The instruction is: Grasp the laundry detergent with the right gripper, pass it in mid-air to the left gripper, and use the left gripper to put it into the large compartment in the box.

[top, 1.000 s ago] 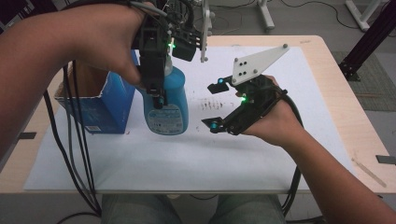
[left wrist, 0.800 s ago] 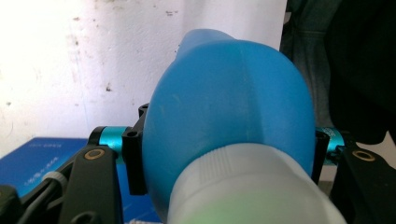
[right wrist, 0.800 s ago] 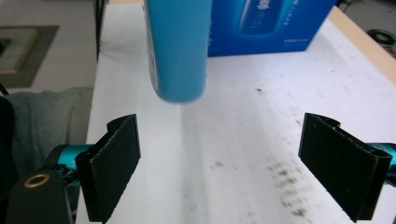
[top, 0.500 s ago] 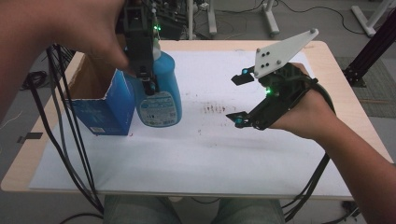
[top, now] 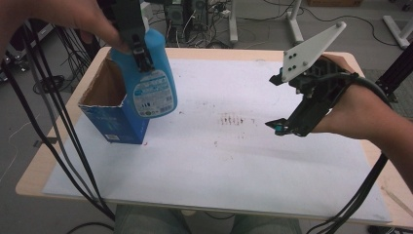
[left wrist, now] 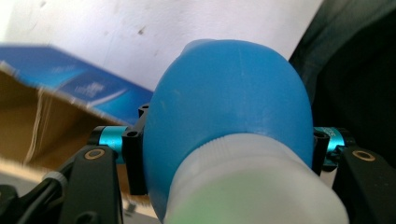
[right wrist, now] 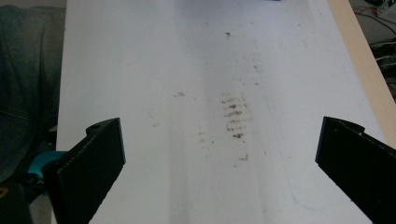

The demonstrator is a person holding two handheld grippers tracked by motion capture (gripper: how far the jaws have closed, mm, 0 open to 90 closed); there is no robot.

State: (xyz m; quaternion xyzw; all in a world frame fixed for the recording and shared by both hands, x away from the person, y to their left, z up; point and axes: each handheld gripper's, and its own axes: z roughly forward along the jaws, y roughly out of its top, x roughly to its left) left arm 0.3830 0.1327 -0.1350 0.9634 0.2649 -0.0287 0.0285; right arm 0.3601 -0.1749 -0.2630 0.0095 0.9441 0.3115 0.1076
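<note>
A blue plastic bottle (top: 151, 83) with a printed label hangs in the air above the table's left part, held near its top by my left gripper (top: 137, 46), which is shut on it. In the left gripper view the bottle (left wrist: 229, 107) bulges between the two jaws, its white cap end nearest the camera. Beside and under the bottle stands an open blue cardboard box (top: 114, 109), its brown inside showing (left wrist: 42, 126). My right gripper (top: 280, 102) hovers open over the right side of the white sheet, nothing between its wide-apart jaws (right wrist: 219, 158).
A white sheet (top: 234, 161) covers the wooden table (top: 44, 165), with a dark smudge patch (top: 233, 120) at its middle (right wrist: 233, 116). Black cables (top: 58, 146) hang past the table's left edge. The person's legs are at the near edge.
My left gripper has lifted the bottle and carried it left and up, over the box's right edge. The right gripper has drawn back to the right and risen.
</note>
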